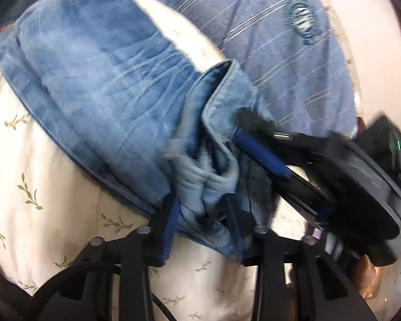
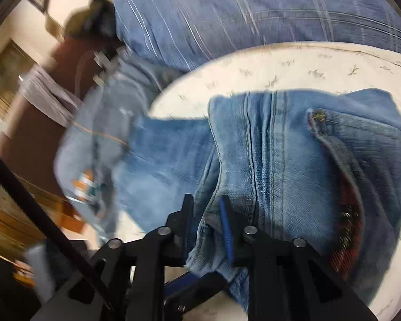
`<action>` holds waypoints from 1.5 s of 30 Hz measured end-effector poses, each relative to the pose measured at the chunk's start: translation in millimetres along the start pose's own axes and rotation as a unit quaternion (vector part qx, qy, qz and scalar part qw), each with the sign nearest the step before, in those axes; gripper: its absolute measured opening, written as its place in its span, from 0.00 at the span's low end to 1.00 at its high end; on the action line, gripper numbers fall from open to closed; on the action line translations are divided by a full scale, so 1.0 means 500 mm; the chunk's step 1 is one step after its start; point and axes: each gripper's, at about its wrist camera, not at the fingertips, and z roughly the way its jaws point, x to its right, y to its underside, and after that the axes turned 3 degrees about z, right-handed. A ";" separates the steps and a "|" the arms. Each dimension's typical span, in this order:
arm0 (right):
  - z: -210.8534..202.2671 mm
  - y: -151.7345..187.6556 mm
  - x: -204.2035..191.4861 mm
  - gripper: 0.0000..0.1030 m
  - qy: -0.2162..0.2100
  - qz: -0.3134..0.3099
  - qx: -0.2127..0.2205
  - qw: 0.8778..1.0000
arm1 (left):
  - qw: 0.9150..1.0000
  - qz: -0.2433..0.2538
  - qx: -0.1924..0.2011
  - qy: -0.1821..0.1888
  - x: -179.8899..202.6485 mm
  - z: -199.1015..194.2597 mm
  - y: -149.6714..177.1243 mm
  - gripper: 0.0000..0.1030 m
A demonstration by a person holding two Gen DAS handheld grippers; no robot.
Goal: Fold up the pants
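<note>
Light blue jeans [image 1: 107, 80] lie folded over on a white, leaf-printed sheet [image 1: 26, 187]. My left gripper [image 1: 203, 222] is open around a bunched fold of denim, which fills the gap between its blue pads. To its right, my right gripper [image 1: 240, 127] reaches onto the hem edge. In the right wrist view the jeans [image 2: 280, 147] show their seams and a pocket with red plaid lining [image 2: 344, 227]. There my right gripper [image 2: 208, 214] is open with a denim fold standing between its fingers. The left gripper [image 2: 104, 61] is a blur at upper left.
A person in a blue striped shirt [image 1: 267, 40] stands close behind the sheet [image 2: 280, 64]; the shirt [image 2: 227, 13] fills the top of both views. A hand [image 1: 366, 275] holds the right gripper. Wooden furniture [image 2: 8, 214] lies at the left.
</note>
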 end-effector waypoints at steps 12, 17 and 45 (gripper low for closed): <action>-0.204 0.132 0.175 0.79 0.056 0.038 0.113 0.991 | 0.992 0.084 -0.002 -0.090 0.076 0.043 -0.043 0.23; -0.183 0.180 0.154 0.79 0.081 -0.019 0.086 0.993 | 0.993 0.094 0.016 -0.072 0.095 0.049 -0.073 0.06; -0.154 0.237 0.120 0.64 0.126 -0.048 0.077 0.988 | 0.990 0.075 0.051 -0.105 0.030 -0.030 -0.036 0.36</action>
